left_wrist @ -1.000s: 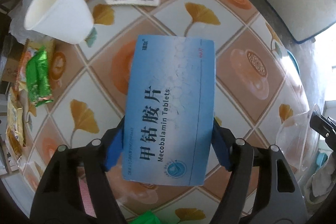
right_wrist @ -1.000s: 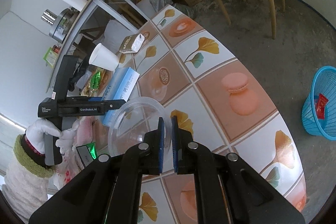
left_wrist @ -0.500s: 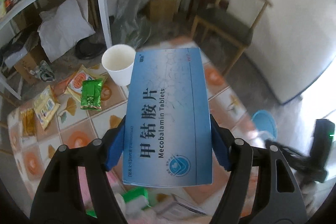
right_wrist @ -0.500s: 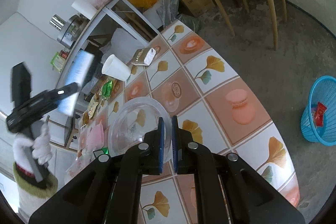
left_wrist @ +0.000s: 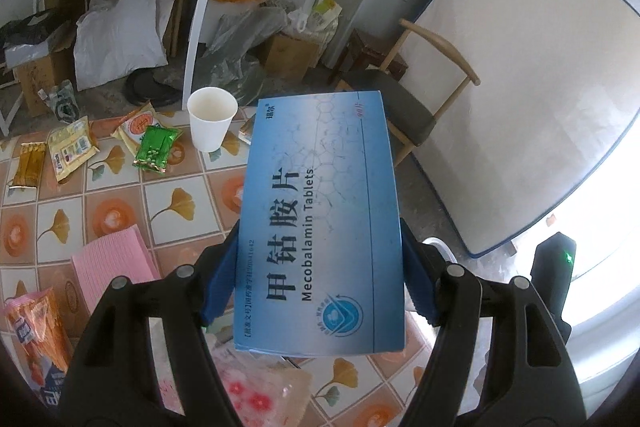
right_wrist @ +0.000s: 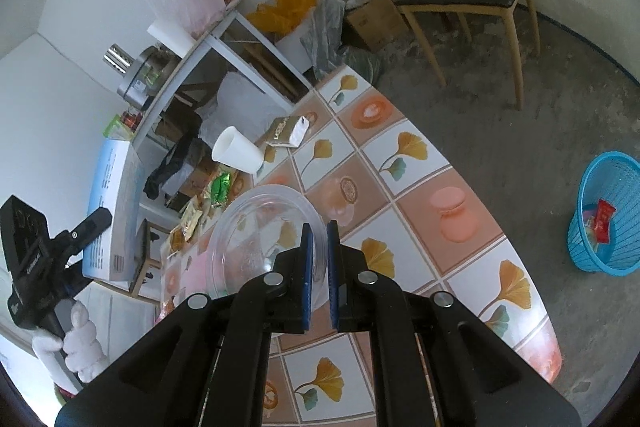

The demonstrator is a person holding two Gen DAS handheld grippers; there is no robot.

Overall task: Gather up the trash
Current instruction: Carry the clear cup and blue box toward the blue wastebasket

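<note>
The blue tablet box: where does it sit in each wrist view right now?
Left wrist: blue tablet box fills the centre, clamped in the left gripper.
Right wrist: same box at the far left edge, raised above the table.
Shared landmark: white paper cup.

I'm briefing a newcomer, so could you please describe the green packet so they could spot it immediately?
Look at the tiled table, toward its far edge by the upright white paper cup. The green packet lies flat just left of it, the only shiny green one among yellow and orange wrappers.
</note>
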